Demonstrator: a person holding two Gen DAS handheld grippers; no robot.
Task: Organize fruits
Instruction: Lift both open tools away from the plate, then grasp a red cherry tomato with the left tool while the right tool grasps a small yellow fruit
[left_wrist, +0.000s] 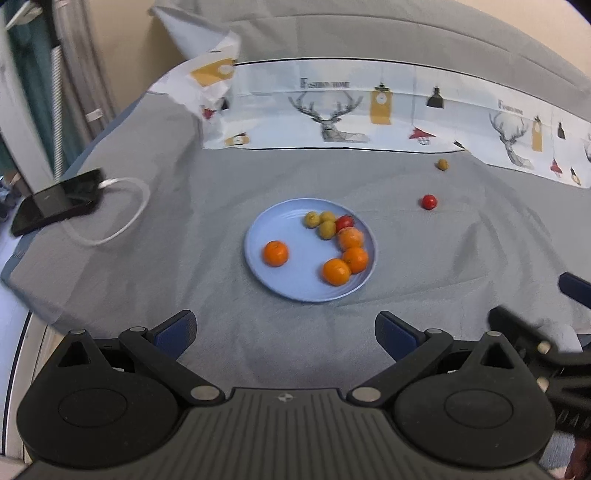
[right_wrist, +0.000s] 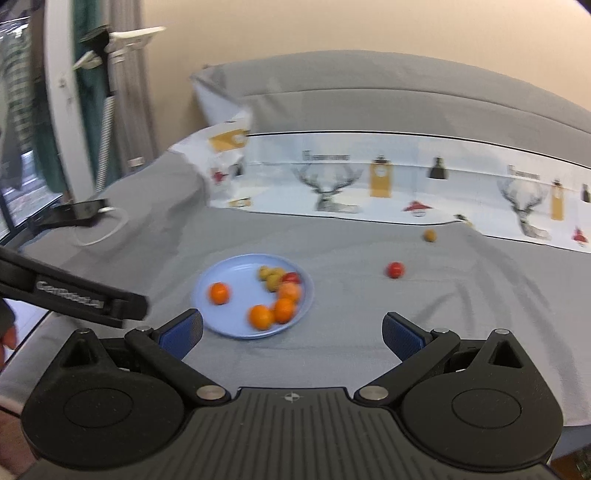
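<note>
left gripper: fingers spread wide, nothing held. right gripper: same. blue plate on grey bedsheet, ahead of both finger pairs, holding oranges, yellow-green fruits, one red. loose red fruit and yellow-green fruit lie beyond, right of plate.
</note>
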